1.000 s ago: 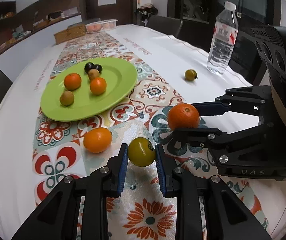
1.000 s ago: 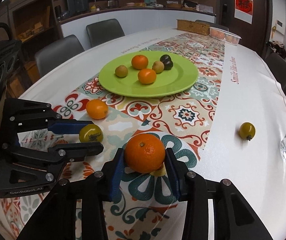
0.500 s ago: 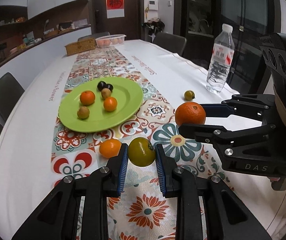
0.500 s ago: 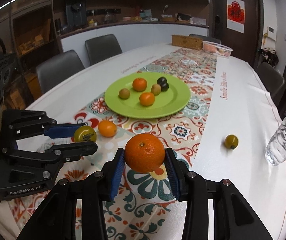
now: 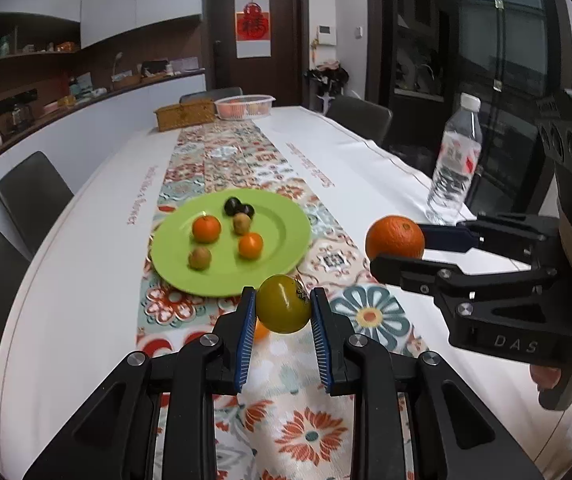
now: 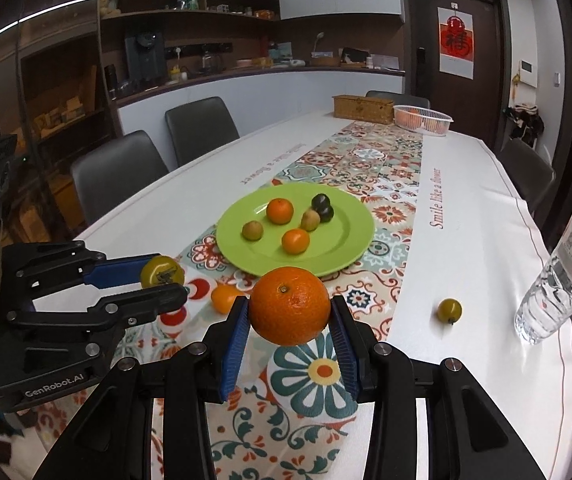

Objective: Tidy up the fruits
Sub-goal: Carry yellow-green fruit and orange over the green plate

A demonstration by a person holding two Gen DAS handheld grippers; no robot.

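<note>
Your left gripper [image 5: 284,310] pinches a yellow-green tomato [image 5: 283,309] between its blue pads [image 5: 245,332], lifted clear of the table runner [image 5: 317,420] on the near side of the green plate [image 5: 286,248]. Your right gripper [image 6: 289,312] is clamped on an orange [image 6: 289,311], also held in the air in front of the plate's near rim. From the left wrist camera the orange sits to the right of the plate, level with it, gripped from both sides.

The plate lies on the patterned runner and carries six fruits: two small oranges [image 6: 280,210], two brownish-green round fruits [image 6: 252,230] and two dark plums [image 6: 322,207] touching each other at the plate's far side. One of the brownish-green fruits rests just beside the plums.

A small orange fruit [image 6: 224,297] lies on the runner off the plate, near its front-left edge, between the plate and your left gripper. A second yellow-green tomato [image 6: 449,310] sits on the white tablecloth [image 6: 465,208], well to the right of the plate. Farther right of it stands a water bottle [image 6: 561,272], upright near the table's edge.

Beyond the plate, at the far end of the runner, a wicker box [image 6: 363,109] and a clear plastic basket [image 6: 423,119] with orange fruit inside stand side by side.
</note>
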